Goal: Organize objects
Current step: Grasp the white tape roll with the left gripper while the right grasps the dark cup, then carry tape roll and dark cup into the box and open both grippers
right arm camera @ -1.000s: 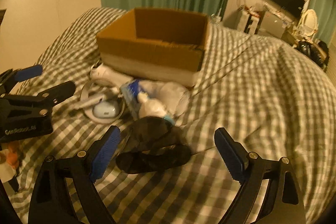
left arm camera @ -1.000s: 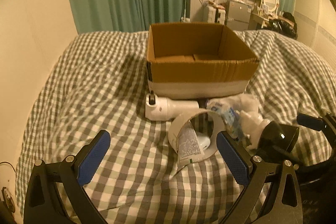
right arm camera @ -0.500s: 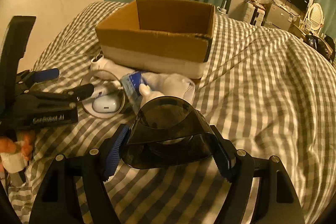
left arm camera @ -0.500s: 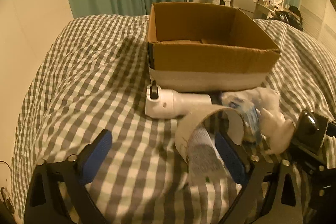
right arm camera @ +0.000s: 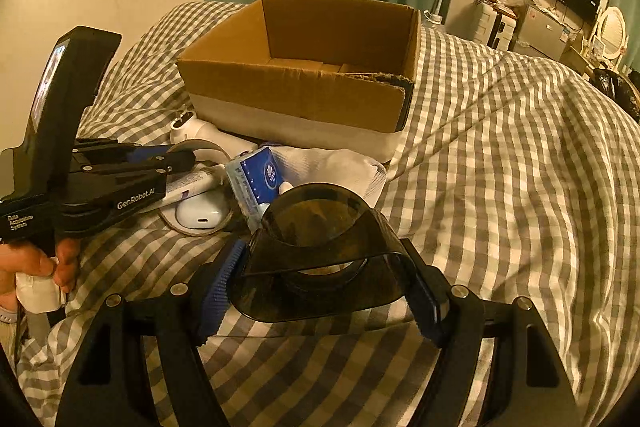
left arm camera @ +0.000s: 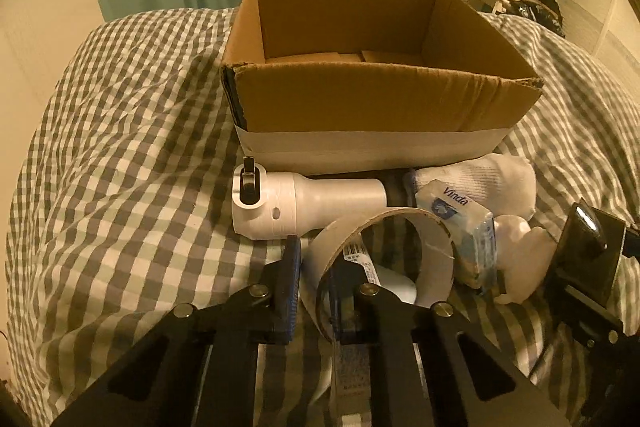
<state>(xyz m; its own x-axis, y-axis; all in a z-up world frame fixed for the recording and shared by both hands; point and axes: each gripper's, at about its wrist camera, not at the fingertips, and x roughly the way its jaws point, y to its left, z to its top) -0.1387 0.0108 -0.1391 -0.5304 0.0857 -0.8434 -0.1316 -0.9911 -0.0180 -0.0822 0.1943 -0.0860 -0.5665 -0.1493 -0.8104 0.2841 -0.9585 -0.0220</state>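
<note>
Tape ring (left arm camera: 380, 259) wall clenched by left tongs (left arm camera: 314, 283); right view shows right tongs (right arm camera: 320, 291) grasping dark cup (right arm camera: 320, 251).

The right gripper (right arm camera: 320, 291) clamps a dark translucent plastic cup (right arm camera: 320, 251) above the checked bedspread (right arm camera: 500, 187), with the open cardboard box (right arm camera: 304, 95) beyond and the left gripper (right arm camera: 176, 161) alongside.

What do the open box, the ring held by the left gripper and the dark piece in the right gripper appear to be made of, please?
The box looks like corrugated cardboard: matte brown, frayed torn edges, a pale band along its base. The ring seems to be thin cardboard, probably a tape core: dull tan wall, printed label inside. The dark piece looks like smoky translucent plastic: glossy, with shapes showing through it.
</note>
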